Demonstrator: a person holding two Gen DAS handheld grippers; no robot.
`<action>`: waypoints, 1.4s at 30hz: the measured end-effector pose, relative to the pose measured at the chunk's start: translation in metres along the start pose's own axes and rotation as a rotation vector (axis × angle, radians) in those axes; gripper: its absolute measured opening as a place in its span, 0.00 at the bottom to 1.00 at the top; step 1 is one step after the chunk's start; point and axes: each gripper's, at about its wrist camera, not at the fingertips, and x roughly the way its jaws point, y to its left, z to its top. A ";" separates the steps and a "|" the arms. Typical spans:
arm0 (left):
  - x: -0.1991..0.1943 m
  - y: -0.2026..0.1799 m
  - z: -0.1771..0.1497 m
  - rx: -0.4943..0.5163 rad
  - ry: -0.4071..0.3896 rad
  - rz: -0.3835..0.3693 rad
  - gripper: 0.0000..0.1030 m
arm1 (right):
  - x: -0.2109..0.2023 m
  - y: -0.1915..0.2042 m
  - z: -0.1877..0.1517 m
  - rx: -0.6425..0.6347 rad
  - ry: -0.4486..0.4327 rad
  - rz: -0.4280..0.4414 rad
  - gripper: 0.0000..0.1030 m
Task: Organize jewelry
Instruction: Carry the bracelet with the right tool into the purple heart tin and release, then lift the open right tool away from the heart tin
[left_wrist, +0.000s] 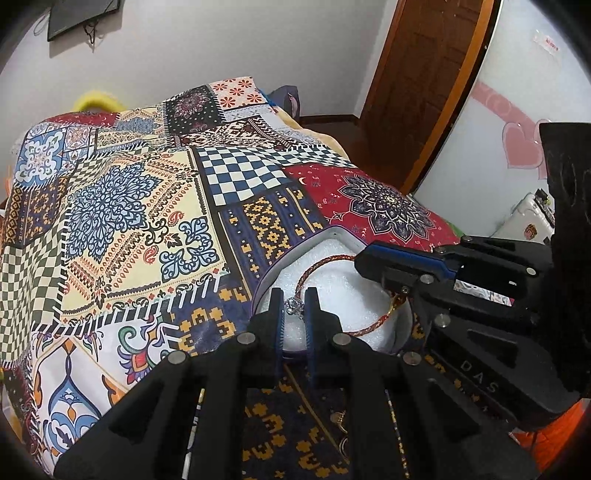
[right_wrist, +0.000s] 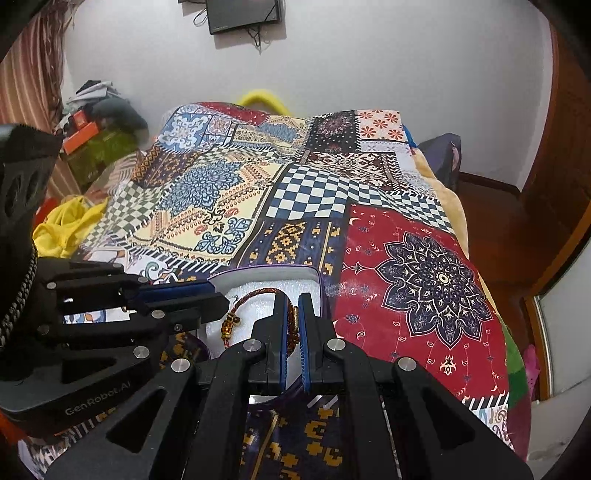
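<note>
A: Entry, left side first. The left gripper (left_wrist: 295, 308) stood over the box (left_wrist: 325, 232) near its 7 o'clock edge, fingers nearly closed, a small silver charm (left_wrist: 294, 306) between the pads. Whether the pads actually pinched it or only flanked it could not be told.

B: And the cord?

A: The red braided bracelet (left_wrist: 325, 264) lay on the white foam lining (left_wrist: 332, 280) inside the box, looping from the charm up toward 12 o'clock and round to 4 o'clock. The box sat on the patterned quilt (left_wrist: 147, 206).

B: Right side?

A: The right gripper (right_wrist: 293, 317) was narrowed onto the bracelet's gold-beaded stretch (right_wrist: 293, 321), at roughly 5 o'clock of the box; the cord ran between the pads and looked gripped. A second gold bead cluster (right_wrist: 231, 325) lay on the foam toward 8 o'clock.

B: Step in hand?

A: Judged: seating the bracelet in its box, both ends attended. The next move likely called for easing the cord flat onto the foam and parting the fingers gently, so nothing snagged.
</note>
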 end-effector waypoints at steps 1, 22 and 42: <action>0.000 -0.001 0.000 0.003 -0.001 0.003 0.09 | 0.000 0.000 0.000 -0.001 0.001 0.000 0.05; -0.055 -0.011 -0.002 -0.004 -0.070 0.057 0.26 | -0.046 0.008 0.000 0.000 -0.056 -0.030 0.33; -0.165 -0.044 -0.033 0.036 -0.220 0.129 0.61 | -0.134 0.033 -0.018 -0.005 -0.202 -0.074 0.41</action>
